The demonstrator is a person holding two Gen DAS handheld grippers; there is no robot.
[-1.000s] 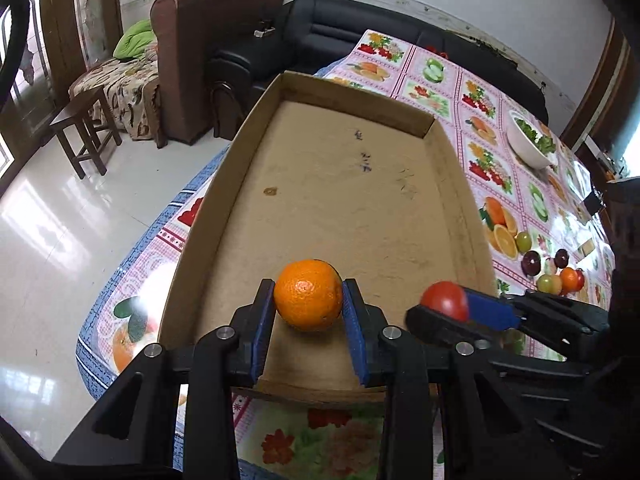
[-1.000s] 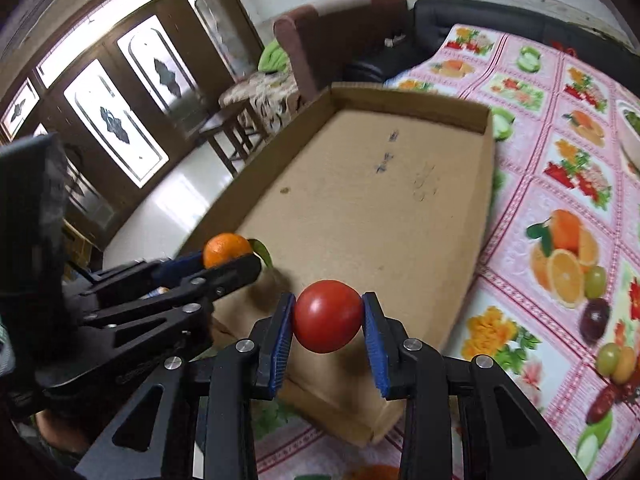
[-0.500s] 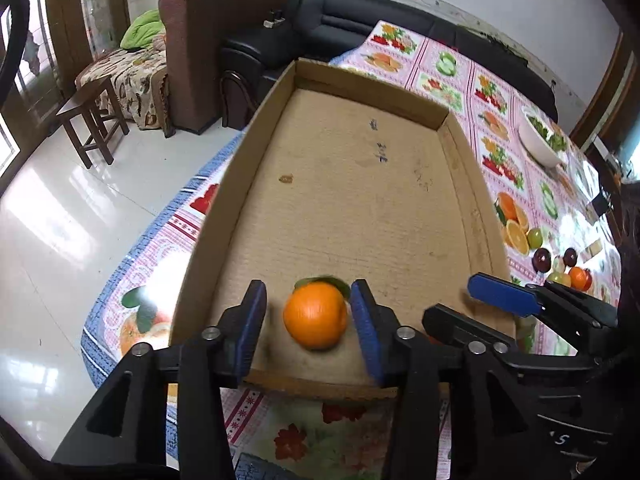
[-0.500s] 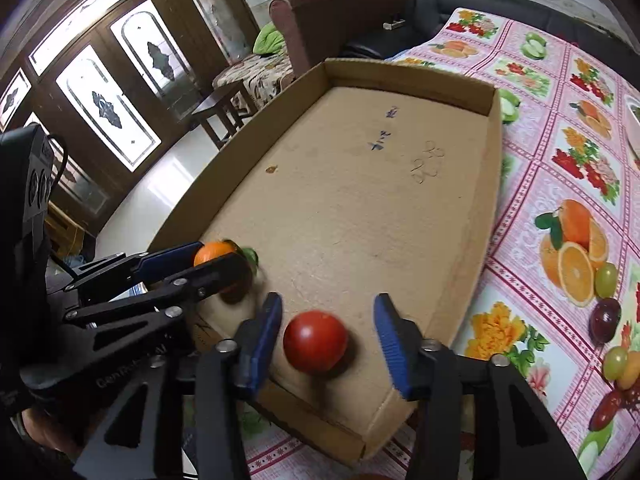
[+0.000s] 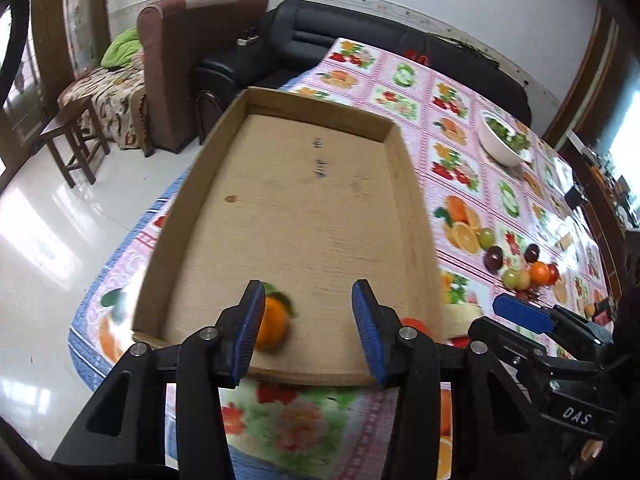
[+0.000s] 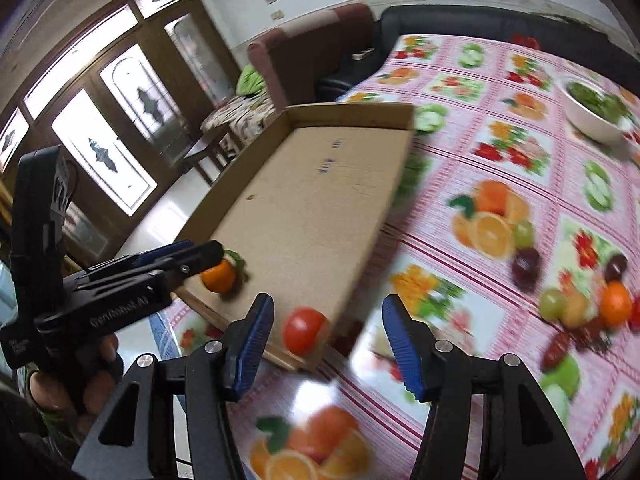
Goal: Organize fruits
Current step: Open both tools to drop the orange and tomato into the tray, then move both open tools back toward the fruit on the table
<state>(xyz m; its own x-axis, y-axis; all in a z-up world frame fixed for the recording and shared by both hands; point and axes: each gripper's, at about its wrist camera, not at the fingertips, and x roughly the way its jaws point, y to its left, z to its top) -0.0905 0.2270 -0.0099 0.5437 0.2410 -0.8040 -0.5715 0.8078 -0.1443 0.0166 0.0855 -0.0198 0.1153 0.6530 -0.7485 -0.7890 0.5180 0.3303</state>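
A shallow cardboard tray [image 5: 320,101] lies on the fruit-print tablecloth. An orange [image 5: 274,323] with a green leaf rests on the tray floor near its front edge, just inside the left finger of my left gripper [image 5: 308,294], which is open and not pressing it. A red tomato [image 6: 304,330] sits in the tray's [image 6: 352,110] near right corner. My right gripper [image 6: 328,304] is open above and in front of the tomato, its pads clear of it. The orange [image 6: 219,276] and the left gripper [image 6: 200,248] also show in the right wrist view.
Several loose fruits [image 6: 580,304] lie in a cluster on the cloth to the right of the tray. A white bowl of greens [image 6: 592,116] stands farther back. A person's hand [image 6: 52,392] holds the left gripper. Sofas, a stool and the floor lie beyond the table's left edge.
Both grippers opened and let go: the orange and the tomato dropped onto the tray's near end. Both grippers drew back, and the right one swung to the right.
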